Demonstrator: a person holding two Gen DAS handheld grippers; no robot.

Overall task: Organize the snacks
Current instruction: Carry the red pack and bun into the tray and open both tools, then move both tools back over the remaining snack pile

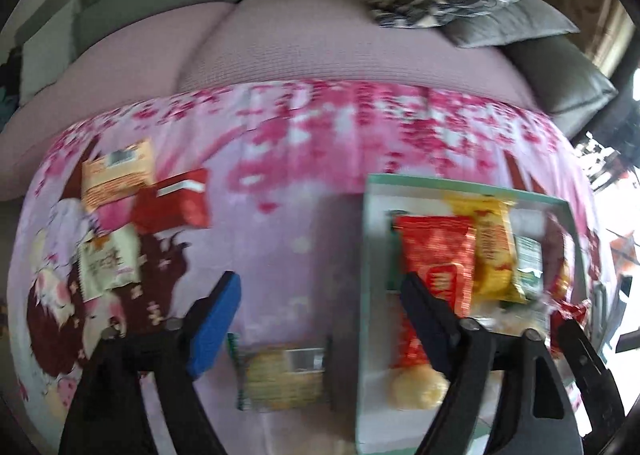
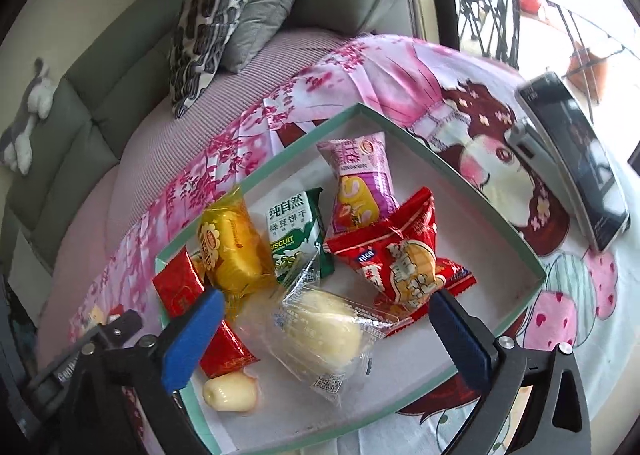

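A shallow white box with a green rim (image 2: 460, 175) (image 1: 365, 255) lies on the pink printed cloth. It holds a pink-purple roll packet (image 2: 356, 183), a green biscuit packet (image 2: 296, 235), a yellow cake packet (image 2: 232, 247), red packets (image 2: 400, 259) and a small pale jelly (image 2: 228, 395). A clear-wrapped pale cake (image 2: 320, 331) lies between the pads of my open right gripper (image 2: 326, 335), untouched. My left gripper (image 1: 320, 307) is open just left of the box, over a green-edged packet (image 1: 284, 375) on the cloth.
More snacks sit at the cloth's left: an orange packet (image 1: 116, 171), a red box (image 1: 176, 203) and a cream packet (image 1: 108, 263). A dark flat device (image 2: 572, 163) lies to the right of the box. Sofa cushions (image 2: 240, 15) are behind.
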